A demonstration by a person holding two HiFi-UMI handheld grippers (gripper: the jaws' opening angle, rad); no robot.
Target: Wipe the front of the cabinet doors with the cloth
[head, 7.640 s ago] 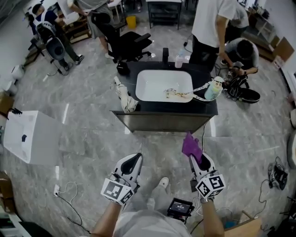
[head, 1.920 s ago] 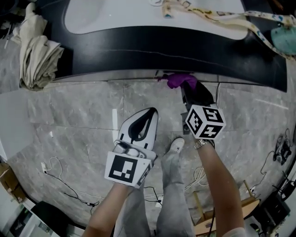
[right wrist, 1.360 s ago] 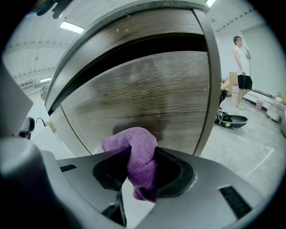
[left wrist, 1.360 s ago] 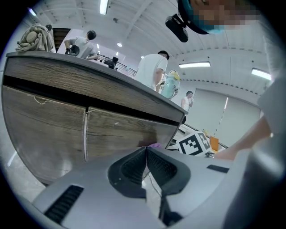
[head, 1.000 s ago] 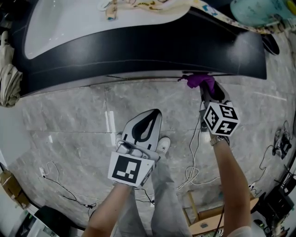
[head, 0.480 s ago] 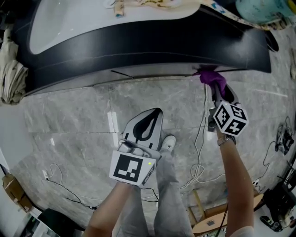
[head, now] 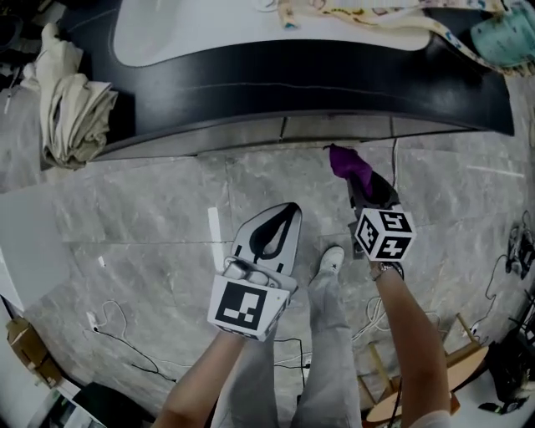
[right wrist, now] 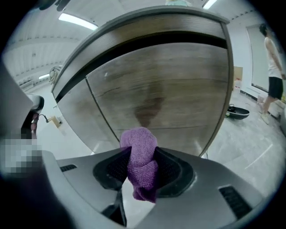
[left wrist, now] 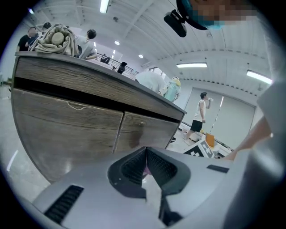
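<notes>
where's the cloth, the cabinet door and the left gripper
cloth (right wrist: pixel 140 163): right gripper view, middle of the bunch.
cabinet door (right wrist: pixel 178 85): right gripper view, bare wood panel.
left gripper (left wrist: pixel 145 152): left gripper view, where its shut jaws meet.

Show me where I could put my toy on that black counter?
The counter strip between the white sink and the front edge is bare. A bundled cloth crowds the left end; straps and a teal bottle crowd the right.

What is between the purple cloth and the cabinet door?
Nothing is in the way. In the head view, only bare floor shows between the cloth in the right claw and the cabinet door. They are apart.
</notes>
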